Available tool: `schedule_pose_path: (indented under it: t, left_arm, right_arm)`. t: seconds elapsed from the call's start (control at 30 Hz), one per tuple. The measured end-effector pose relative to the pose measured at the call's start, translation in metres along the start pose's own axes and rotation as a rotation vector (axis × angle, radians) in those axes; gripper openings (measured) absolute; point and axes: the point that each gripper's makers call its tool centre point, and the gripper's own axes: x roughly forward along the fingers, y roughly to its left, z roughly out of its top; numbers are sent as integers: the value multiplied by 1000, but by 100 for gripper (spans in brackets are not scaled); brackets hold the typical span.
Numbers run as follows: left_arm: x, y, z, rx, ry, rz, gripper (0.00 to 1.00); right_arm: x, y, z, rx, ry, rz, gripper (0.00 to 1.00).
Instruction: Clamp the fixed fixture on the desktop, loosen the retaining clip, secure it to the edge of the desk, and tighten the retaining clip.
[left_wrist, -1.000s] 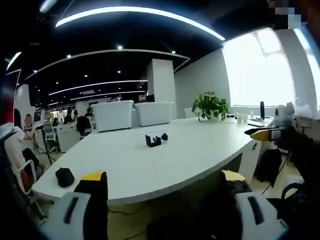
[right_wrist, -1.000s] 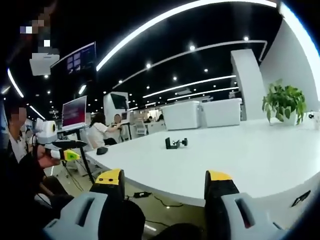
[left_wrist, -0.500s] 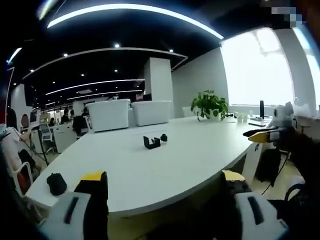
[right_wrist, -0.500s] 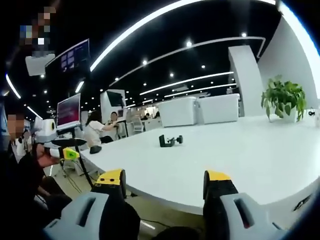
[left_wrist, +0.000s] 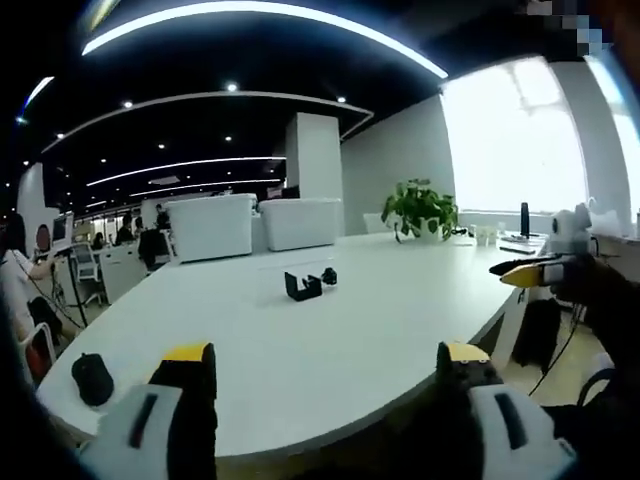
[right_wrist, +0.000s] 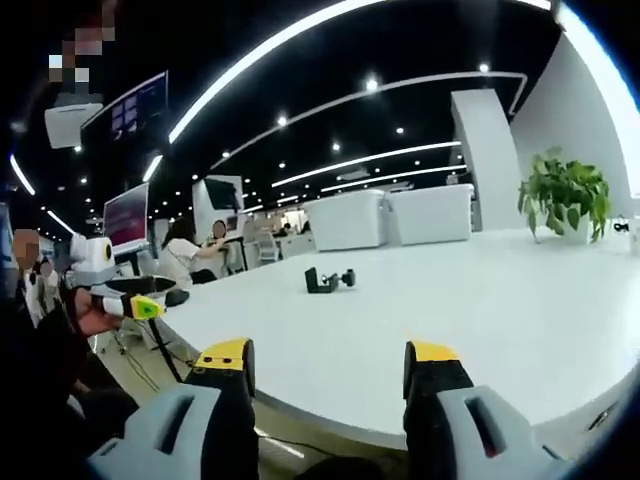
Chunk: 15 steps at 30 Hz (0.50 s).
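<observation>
A small black clamp fixture (left_wrist: 304, 285) with a round knob lies on the white desk (left_wrist: 330, 340), about mid-table; in the right gripper view the same fixture (right_wrist: 329, 280) sits left of centre. My left gripper (left_wrist: 325, 372) is open with nothing between its yellow-tipped jaws, hovering over the near desk edge, well short of the fixture. My right gripper (right_wrist: 327, 368) is open too, empty, also at the near edge. The right gripper (left_wrist: 530, 268) comes into the left gripper view from the right, and the left gripper (right_wrist: 125, 300) into the right gripper view from the left.
A black mouse (left_wrist: 92, 379) lies near the desk's left corner. A potted plant (left_wrist: 420, 211) and two white bins (left_wrist: 255, 225) stand at the far side. People sit at desks behind on the left (right_wrist: 190, 258). A bright window is on the right.
Both cameras have moved closer to and higher over the desk; the desk edge sits lower in both views. The fixture has not moved. Both grippers remain open.
</observation>
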Motion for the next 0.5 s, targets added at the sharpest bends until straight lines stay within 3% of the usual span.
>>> schedule_pose_path:
  t: [0.27,0.5]
  left_arm:
    - [36,0,6,4,-36,1,91]
    - [55,-2,-2,32,-22,-11,89]
  right_arm:
    - [5,2,4,-10,-6,6,57]
    - [7,-3,2,-1,-6,-6,57]
